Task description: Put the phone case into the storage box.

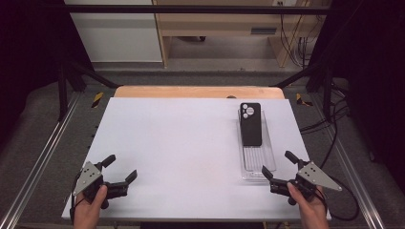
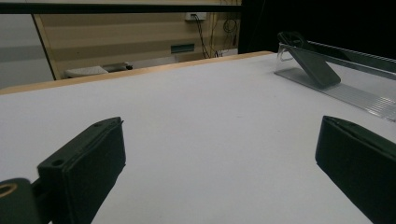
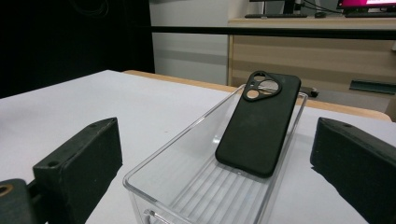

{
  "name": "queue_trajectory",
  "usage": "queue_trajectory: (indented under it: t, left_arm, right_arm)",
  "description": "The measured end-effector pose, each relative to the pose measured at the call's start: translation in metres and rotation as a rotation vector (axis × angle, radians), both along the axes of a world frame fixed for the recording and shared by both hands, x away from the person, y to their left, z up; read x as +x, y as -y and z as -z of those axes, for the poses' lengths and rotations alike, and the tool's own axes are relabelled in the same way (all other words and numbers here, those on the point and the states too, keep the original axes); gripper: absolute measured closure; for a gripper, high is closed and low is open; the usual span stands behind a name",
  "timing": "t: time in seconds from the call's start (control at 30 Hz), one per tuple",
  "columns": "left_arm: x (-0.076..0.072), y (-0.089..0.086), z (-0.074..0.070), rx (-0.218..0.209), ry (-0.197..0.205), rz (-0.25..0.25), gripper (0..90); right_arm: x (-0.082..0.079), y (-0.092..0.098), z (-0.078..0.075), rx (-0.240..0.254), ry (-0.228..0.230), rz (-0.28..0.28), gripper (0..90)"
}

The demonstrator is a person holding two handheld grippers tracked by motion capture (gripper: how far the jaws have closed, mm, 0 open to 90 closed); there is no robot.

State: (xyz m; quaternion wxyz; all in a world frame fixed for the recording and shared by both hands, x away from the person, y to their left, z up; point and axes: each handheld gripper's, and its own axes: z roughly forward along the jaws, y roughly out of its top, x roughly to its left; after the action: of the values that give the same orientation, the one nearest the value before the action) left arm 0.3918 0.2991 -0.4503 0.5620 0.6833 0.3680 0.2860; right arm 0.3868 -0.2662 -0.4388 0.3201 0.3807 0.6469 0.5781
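With both jaws spread wide and empty, the right gripper (image 1: 279,171) should ease forward over the clear plastic tray (image 1: 270,157) toward the black phone case (image 1: 250,125) propped inside (left gripper (image 1: 120,169) idle, equally wide, empty), gripping its edges squarely.

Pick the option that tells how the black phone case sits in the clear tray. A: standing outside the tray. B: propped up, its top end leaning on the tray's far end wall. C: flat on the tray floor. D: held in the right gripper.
B: the phone case slopes up from the floor of the clear tray, with its camera end resting at the far wall.
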Motion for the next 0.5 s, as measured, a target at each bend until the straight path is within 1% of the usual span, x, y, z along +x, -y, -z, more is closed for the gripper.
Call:
queue_trajectory:
  t: [0.5]
  left_arm:
    - [-0.0001,0.0001,-0.0005,0.001,0.003,0.002,1.7]
  right_arm:
    - [0.0065,-0.0074,-0.0021,-0.005,-0.004,-0.011,2.8]
